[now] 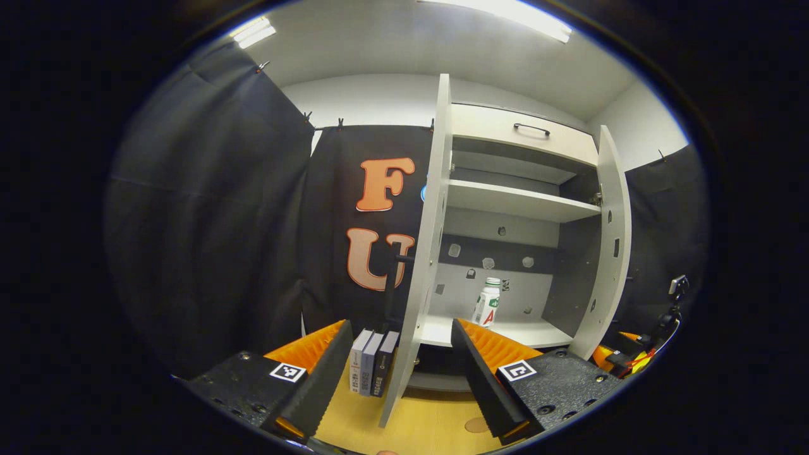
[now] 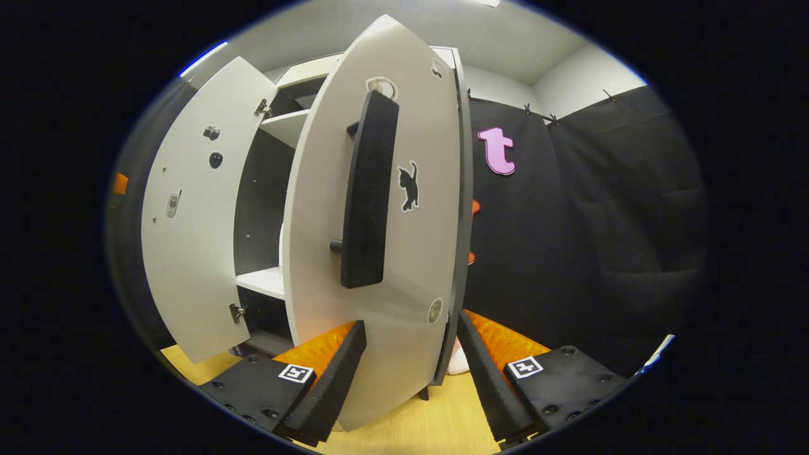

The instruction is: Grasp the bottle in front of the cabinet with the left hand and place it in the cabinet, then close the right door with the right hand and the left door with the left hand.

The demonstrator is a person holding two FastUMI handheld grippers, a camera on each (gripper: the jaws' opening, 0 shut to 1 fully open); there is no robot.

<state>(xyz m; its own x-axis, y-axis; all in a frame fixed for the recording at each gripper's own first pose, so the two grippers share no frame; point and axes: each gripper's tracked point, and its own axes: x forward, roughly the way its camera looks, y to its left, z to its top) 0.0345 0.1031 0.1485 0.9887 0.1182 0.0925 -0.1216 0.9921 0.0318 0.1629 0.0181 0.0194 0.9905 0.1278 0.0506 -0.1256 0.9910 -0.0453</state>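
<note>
Bottle (image 1: pixel 487 303), white plastic w/ green cap, is seen upright on the cabinet (image 1: pixel 518 205) bottom shelf, near the back panel. Left gripper (image 1: pixel 399 370) is held w/ jaws wide apart, nothing between but the edge of the left door (image 1: pixel 422 253), a flat white panel. Slim books (image 1: pixel 373 361) stand beside that door on the wood-grain table (image 1: pixel 430 423). Right gripper (image 2: pixel 411 373) jaws are also apart, straddling the right door (image 2: pixel 385 253) edge; contact can't be told. A long black bar handle (image 2: pixel 368 189) is mounted on it.
</note>
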